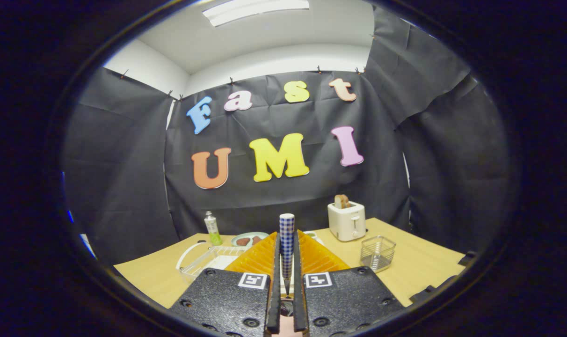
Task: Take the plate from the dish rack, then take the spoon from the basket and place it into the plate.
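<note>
Fingers (287,262) clamped on blue-checked spoon handle (287,243), held upright; clear wire basket (377,252) on wooden desk (419,267) near white toaster (346,221).

Textured gripper (287,262) body, recessed screws, two square fiducial markers

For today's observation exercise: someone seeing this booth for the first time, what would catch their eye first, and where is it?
First, the checked spoon handle, standing upright, clamped between the fingers of the tongs. Beyond it on the wooden table stands a white toaster with bread in its slot. Nearer, beside it, sits a wire basket; on the other side, a dish rack.
</note>
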{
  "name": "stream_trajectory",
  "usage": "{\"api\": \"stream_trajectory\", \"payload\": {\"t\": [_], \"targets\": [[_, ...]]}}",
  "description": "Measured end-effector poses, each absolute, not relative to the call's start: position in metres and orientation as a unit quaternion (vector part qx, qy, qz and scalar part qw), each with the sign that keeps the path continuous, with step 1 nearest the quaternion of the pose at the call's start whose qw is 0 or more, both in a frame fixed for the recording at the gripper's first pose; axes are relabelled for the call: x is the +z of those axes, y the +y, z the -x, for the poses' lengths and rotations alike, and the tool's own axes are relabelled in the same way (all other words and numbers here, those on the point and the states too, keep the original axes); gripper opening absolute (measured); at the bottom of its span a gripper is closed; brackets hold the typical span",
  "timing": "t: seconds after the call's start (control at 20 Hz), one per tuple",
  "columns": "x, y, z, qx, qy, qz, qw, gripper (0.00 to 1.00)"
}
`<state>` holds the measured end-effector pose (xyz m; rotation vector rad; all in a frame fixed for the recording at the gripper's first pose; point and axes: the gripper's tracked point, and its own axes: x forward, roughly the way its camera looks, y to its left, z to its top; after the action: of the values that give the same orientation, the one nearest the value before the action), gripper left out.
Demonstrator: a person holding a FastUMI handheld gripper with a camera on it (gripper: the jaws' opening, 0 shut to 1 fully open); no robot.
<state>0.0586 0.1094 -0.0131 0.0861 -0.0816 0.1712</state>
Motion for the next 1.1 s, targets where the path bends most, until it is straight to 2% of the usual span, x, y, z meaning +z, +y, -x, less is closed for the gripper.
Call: {"api": "stream_trajectory", "payload": {"t": [0.35, 0.7, 1.1], "targets": [[-0.063, 0.15, -0.051, 0.12, -0.029, -0.033, 0.992, 0.17], [-0.106, 0.152, -0.054, 0.118, -0.03, -0.009, 0.993, 0.19], [-0.091, 0.125, -0.053, 0.093, -0.049, 0.013, 0.994, 0.23]]}}
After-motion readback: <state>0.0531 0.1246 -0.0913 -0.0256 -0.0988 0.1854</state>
